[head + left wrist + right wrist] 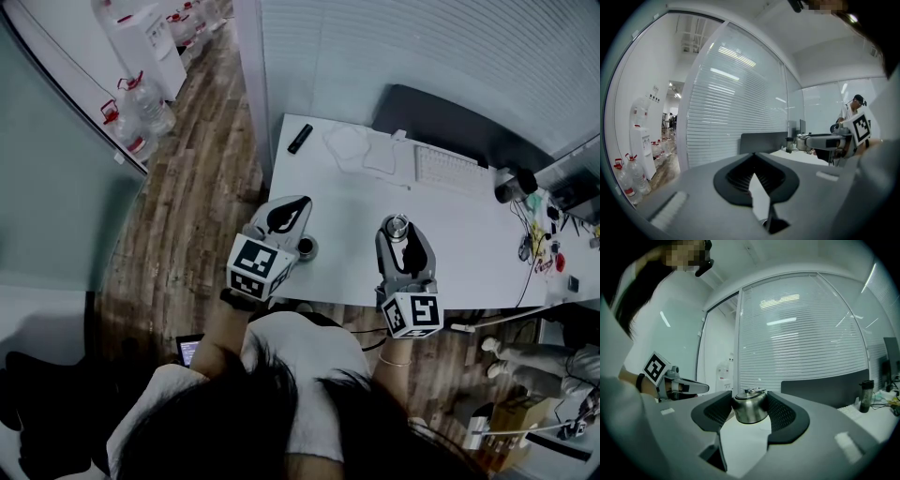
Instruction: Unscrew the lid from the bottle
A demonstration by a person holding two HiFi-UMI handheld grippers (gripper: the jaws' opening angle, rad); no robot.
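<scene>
Clamping bottle (750, 414), right tongs (749, 401), near table (349, 214) edge

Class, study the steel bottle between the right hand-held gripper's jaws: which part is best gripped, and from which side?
Its round body, just under the top, from the side and level. The steel bottle stands upright, so its curved wall gives two opposite faces for the pads. The right hand-held gripper clamps it this way.

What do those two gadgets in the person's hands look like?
Both are grey plastic wedges with black ribbed pads inside. The left tongs and right tongs each carry a white cube printed with black square markers. The person wears a white short-sleeved top and a dark left wristband.
</scene>
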